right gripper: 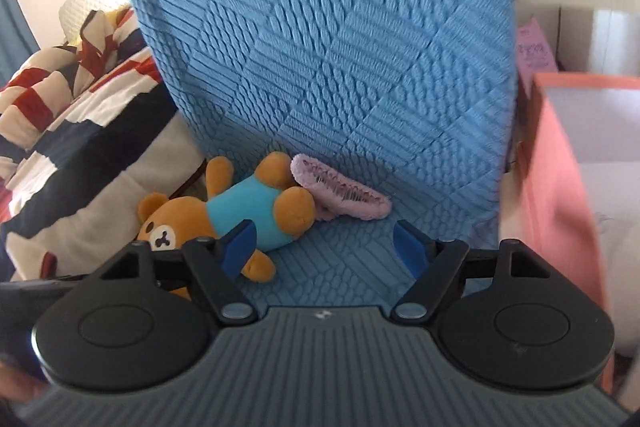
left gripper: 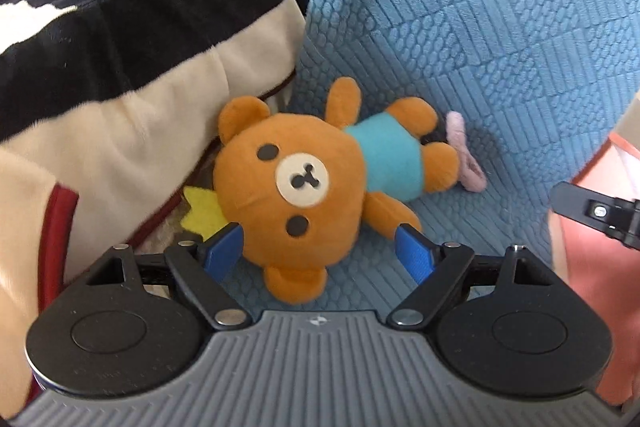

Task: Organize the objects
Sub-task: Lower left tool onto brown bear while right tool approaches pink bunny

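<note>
left wrist view: bear (left gripper: 304,183) lying flat, head toward wide-open left tongs (left gripper: 320,251), feet away.

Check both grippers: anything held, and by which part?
Nothing held. Left gripper is open, pads either side of the teddy bear's head without pressing. Right gripper is open over the blue cover.

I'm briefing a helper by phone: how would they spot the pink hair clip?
Find the blue textured seat cover. On its flat seat lies a brown plush bear in a teal shirt. The fuzzy pink hair clip lies at its feet, toothed and open.
</note>
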`<state>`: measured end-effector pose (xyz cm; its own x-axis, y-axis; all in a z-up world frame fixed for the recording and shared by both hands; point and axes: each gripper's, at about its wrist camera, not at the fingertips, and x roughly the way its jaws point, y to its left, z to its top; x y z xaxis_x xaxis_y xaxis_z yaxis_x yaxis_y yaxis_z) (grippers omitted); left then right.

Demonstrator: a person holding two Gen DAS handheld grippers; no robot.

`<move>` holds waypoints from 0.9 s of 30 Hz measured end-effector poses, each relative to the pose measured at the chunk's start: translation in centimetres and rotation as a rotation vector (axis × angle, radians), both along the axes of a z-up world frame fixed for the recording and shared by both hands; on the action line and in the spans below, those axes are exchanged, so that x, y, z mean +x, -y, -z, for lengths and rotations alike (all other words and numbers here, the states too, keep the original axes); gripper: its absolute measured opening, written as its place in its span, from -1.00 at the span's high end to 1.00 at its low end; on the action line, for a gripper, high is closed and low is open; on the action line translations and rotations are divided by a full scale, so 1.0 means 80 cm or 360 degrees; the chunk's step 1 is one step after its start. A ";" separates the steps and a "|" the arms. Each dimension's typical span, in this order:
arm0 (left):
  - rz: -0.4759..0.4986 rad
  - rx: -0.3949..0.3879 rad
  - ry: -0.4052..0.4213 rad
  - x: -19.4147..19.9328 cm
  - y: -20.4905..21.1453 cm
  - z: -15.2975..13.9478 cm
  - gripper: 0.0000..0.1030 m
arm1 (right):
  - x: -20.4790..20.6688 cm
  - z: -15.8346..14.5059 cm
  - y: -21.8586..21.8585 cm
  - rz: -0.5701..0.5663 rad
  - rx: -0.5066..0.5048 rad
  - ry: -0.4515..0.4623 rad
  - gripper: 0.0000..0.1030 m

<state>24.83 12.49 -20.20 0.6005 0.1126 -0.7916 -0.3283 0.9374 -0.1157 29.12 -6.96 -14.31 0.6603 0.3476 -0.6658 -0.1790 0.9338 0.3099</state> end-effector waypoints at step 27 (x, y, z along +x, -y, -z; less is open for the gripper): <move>-0.0340 -0.0357 0.0001 0.030 -0.071 0.031 -0.67 | 0.140 0.072 -0.068 -0.0111 -0.0095 -0.0021 -0.28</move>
